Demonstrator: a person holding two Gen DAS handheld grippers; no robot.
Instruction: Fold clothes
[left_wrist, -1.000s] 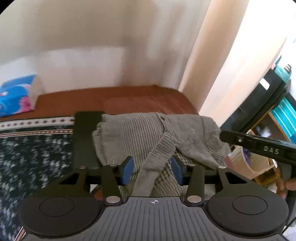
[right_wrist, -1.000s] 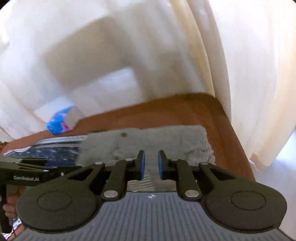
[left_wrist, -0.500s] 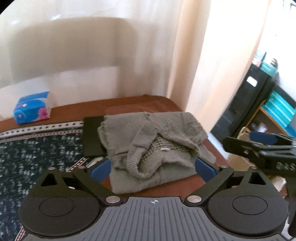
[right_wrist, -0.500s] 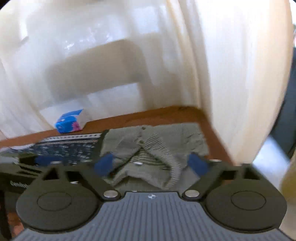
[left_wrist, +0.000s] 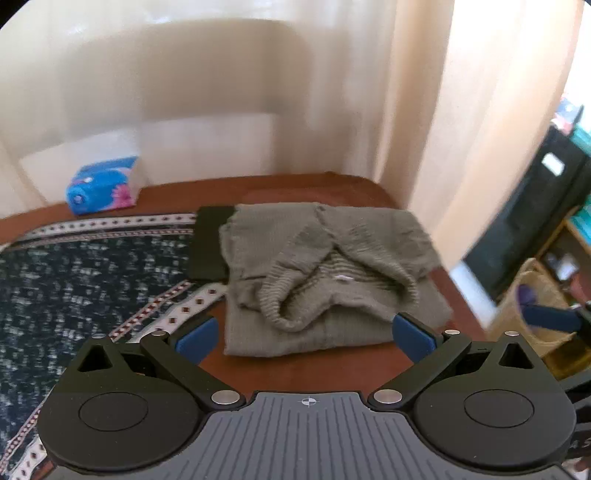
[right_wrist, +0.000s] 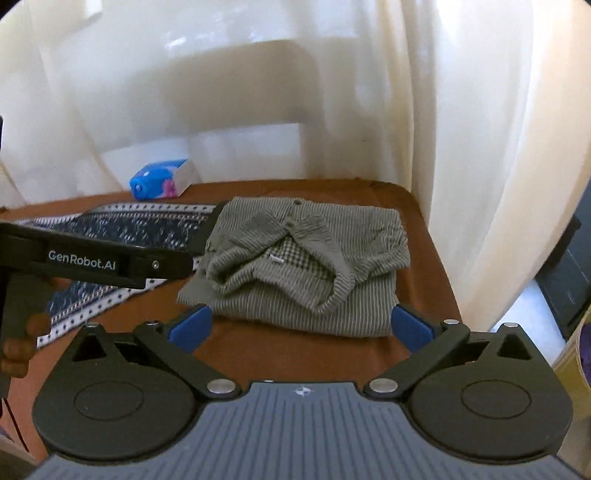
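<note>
Grey striped shirt (left_wrist: 332, 280) shown folded into compact bundle on brown desk (left_wrist: 332, 369), right of patterned cloth (left_wrist: 74, 288), partly over dark folded item (left_wrist: 208, 243); collar rumpled on top. Left hand-held gripper (left_wrist: 304, 334) and right hand-held gripper (right_wrist: 301, 326) both spread wide, empty, held clear of shirt's near edge. One second earlier left jaws were pinched on fabric, right narrowly set; release and withdrawal indicated. Fold judged essentially complete, collar smoothing possibly outstanding. Blue tissue box (left_wrist: 101, 184) behind cloth.
</note>
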